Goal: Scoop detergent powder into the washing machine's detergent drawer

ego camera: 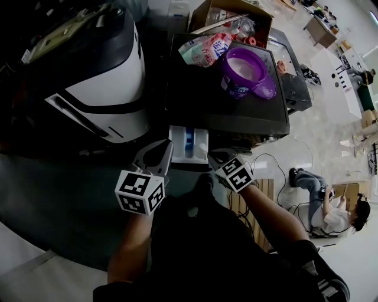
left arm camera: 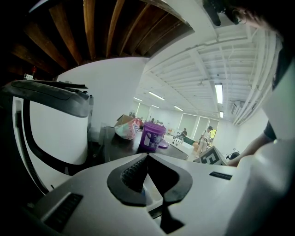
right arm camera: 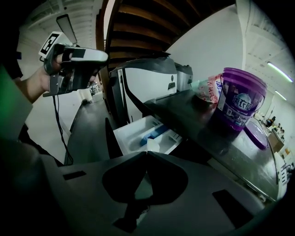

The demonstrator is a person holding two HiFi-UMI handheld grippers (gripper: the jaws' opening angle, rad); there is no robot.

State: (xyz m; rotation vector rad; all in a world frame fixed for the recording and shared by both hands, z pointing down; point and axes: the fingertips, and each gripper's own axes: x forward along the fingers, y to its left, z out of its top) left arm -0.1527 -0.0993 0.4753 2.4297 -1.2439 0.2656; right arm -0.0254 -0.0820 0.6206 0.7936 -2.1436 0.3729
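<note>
The white detergent drawer (ego camera: 189, 143) stands pulled out of the dark washing machine (ego camera: 195, 100), a blue insert in its middle. A purple detergent tub (ego camera: 242, 72) stands open on the machine's top, its lid (ego camera: 266, 91) beside it. My right gripper (ego camera: 216, 158) hangs just right of the drawer, shut on a small white scoop (right arm camera: 151, 145) whose tip shows over the drawer (right arm camera: 143, 133). My left gripper (ego camera: 160, 158) waits at the drawer's left, jaws shut with nothing between them (left arm camera: 147, 155). The tub (right arm camera: 242, 103) is up to the right.
A tall white appliance (ego camera: 103, 82) stands left of the machine. A printed pouch (ego camera: 205, 47) lies by the tub, a cardboard box (ego camera: 230, 15) behind it. A person (ego camera: 333, 206) sits on the floor at the right, with cables nearby.
</note>
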